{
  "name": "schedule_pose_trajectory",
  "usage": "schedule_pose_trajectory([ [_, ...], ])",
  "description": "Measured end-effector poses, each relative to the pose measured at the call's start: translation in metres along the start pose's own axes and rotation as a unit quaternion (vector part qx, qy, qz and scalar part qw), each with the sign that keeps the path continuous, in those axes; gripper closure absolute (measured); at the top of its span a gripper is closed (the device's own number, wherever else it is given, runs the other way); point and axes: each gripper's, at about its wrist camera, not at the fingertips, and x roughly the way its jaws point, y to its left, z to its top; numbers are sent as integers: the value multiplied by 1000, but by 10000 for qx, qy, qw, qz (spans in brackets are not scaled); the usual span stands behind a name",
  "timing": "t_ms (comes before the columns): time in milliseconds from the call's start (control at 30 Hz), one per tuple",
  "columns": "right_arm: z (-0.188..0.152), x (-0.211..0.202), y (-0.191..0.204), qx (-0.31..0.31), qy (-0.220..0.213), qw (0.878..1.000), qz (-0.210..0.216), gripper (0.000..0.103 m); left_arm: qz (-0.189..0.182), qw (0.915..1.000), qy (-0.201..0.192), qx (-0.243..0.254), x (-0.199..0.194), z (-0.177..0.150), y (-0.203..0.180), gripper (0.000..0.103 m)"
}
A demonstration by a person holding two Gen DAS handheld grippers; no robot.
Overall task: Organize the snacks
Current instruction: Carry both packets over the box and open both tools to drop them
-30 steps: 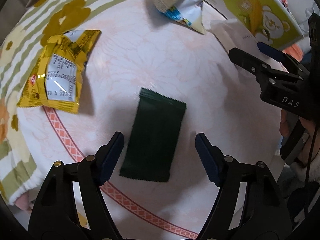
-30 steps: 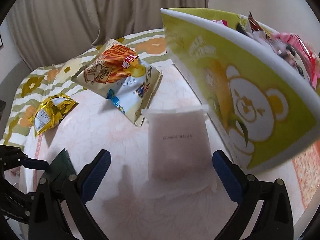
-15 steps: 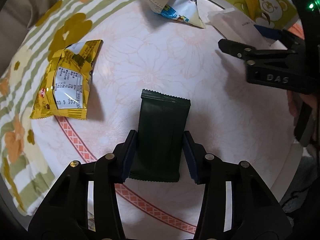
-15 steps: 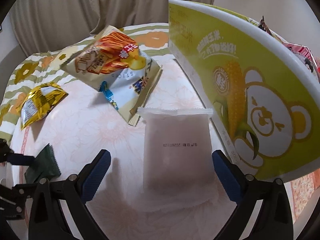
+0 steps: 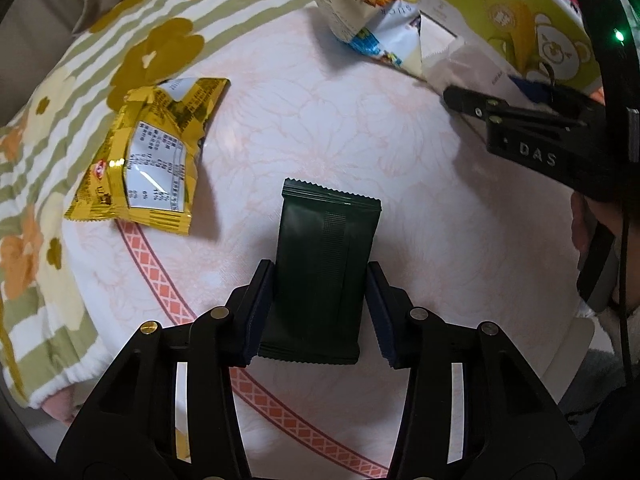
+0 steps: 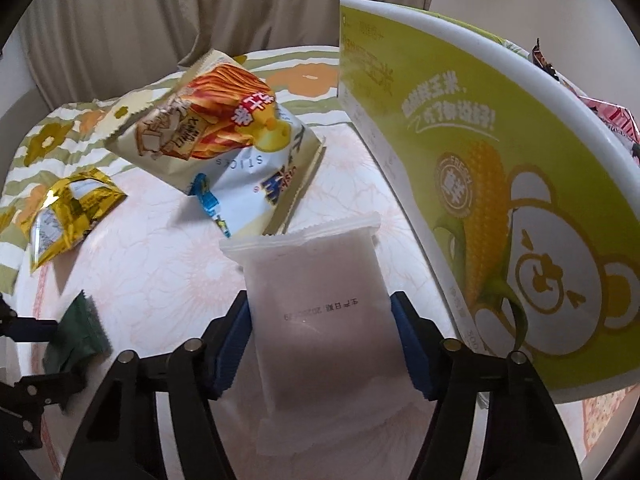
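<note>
2 packets, each lying lengthwise between a pair of fingers, long axis running straight ahead.

Left gripper: fingers closed against both long edges of the dark green packet; its far end projects forward, its near end sits back between the fingers.

Right gripper: fingers pressed to both sides of the frosted white packet, same orientation.

Destination, by judgement: yellow-green corn box, just right of the right fingers and nearer that hand, other snacks showing over its white rim.

Also ahead on the floral tablecloth: gold packet forward-left of the left fingers; potato-stick bag beyond the white packet. Box wall rises beside the right fingers; clearing its rim looks necessary.
</note>
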Motion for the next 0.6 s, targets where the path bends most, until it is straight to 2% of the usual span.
schedule_pose_trajectory([
  [200,5,-31,3,4,-208,9995,240,41,-33,9994,-283,-200,-25,6,6,61],
  [433,42,-99,2,-107,-636,9960,615,41,-96,9959,-818,-383,-79,29,3,61],
  [600,70,-143,-15,-139,-911,9922,836,41,9,9919,-1197,-419,-120,57,-16,61],
])
